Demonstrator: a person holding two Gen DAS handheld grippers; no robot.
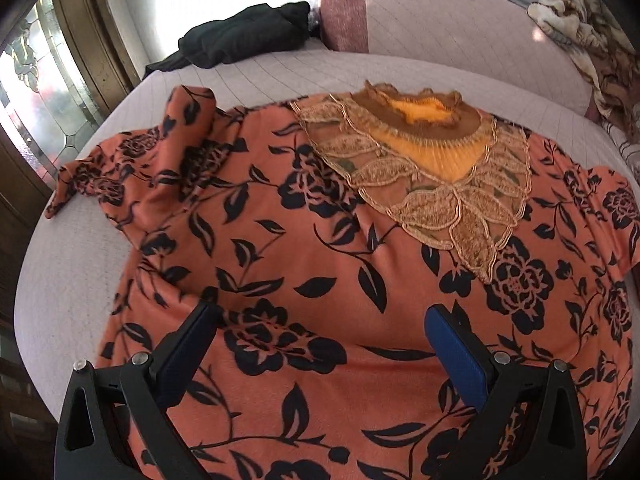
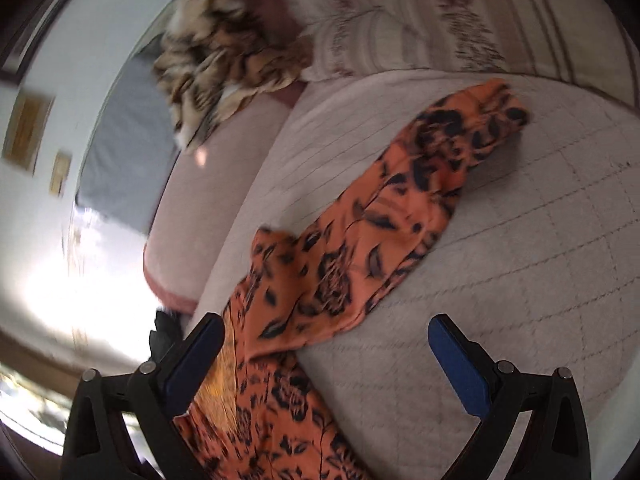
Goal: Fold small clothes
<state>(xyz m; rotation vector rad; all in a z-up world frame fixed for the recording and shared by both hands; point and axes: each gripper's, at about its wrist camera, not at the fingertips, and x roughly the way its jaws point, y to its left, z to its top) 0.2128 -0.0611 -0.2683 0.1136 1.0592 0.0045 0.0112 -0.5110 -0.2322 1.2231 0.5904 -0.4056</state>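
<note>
An orange top (image 1: 304, 248) with a black flower print lay spread face up on a quilted bed (image 1: 72, 264), its gold lace collar (image 1: 432, 184) pointing away from the left camera. The left sleeve (image 1: 132, 176) was bunched and partly folded back near the bed's edge. The left gripper (image 1: 322, 320) hovered over the lower body of the top with its fingers spread wide, holding nothing.

In the blurred right view, the right sleeve (image 2: 384, 216) stretched flat across the bed. The right gripper (image 2: 326, 330) was above it, jaws spread apart and empty, one finger over the top, the other over bare quilt.

Beyond the top lay a black garment (image 1: 240, 40), a pink bolster (image 1: 420, 16) and a tiger-striped blanket (image 2: 224, 56).
</note>
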